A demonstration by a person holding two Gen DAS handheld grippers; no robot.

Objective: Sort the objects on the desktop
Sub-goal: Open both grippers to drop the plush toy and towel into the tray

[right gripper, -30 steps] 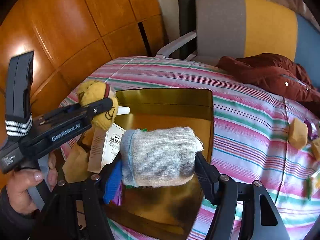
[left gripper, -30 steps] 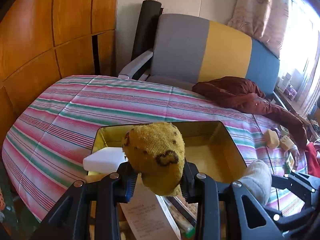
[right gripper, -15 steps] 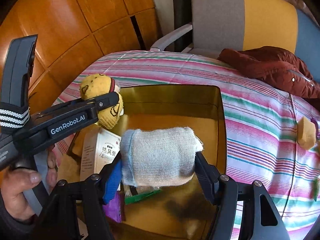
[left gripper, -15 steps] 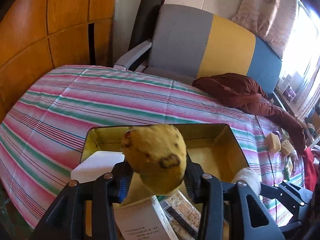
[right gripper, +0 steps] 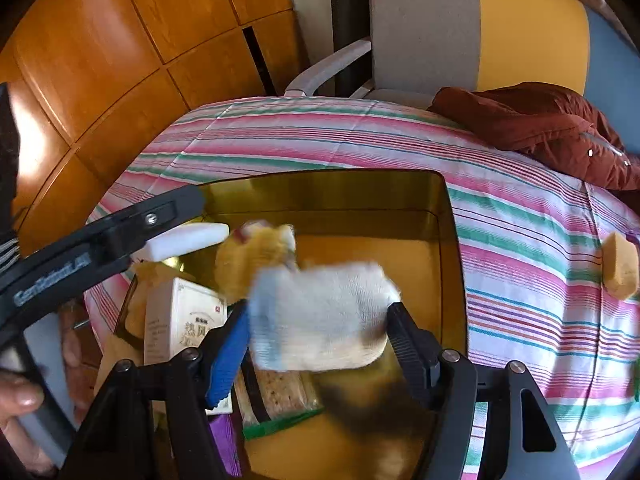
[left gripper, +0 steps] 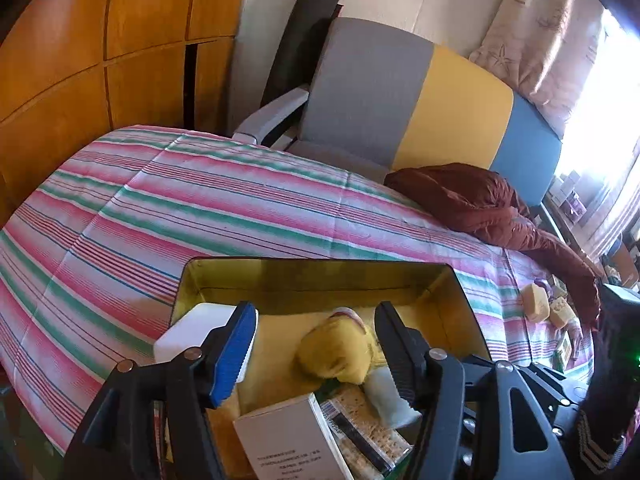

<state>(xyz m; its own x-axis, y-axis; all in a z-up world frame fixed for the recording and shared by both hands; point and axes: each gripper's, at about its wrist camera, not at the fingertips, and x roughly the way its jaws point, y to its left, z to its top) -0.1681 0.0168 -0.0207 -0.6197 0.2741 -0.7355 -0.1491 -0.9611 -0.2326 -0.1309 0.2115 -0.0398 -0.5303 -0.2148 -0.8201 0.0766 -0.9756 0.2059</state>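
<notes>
1. Left gripper (left gripper: 316, 344): jaws spread wide, nothing between them. Half a second ago clamped on the yellow sock ball (left gripper: 340, 354); now released, lying blurred on the floor of the gold tin (left gripper: 316, 270) just past the jaws.
2. Right gripper (right gripper: 318, 350): jaws apart, a little wider than the white rolled sock (right gripper: 324, 316). Earlier pinched squarely between the pads; now smeared by motion, tilted, hanging above the tin. Whether the pads still touch it cannot be told.
3. Seen from the right wrist view: yellow sock ball (right gripper: 256, 256) blurred, just behind the white sock's left end, below the tip of the left gripper (right gripper: 120, 236) reaching in from the left.
4. In the tin's near-left part: white carton with printed characters (right gripper: 176, 320), cracker packet (right gripper: 276, 390), a green edge and a purple strip partly under the jaws, cut off at the frame's bottom. White block (right gripper: 188, 238) lying over the tin's left rim, half hidden by the left gripper.
5. Dark smudge on the tin floor below the right jaw: too blurred to identify.
6. Beyond the tin: striped cloth (left gripper: 180, 208) over the bench, maroon jacket (left gripper: 480, 204) at the far right, two yellow sponge pieces (left gripper: 536, 306) near it, grey-yellow-blue chair (left gripper: 420, 108) behind.
7. Person's hand (right gripper: 18, 404) on the left gripper's handle, cut off at the lower-left edge.
</notes>
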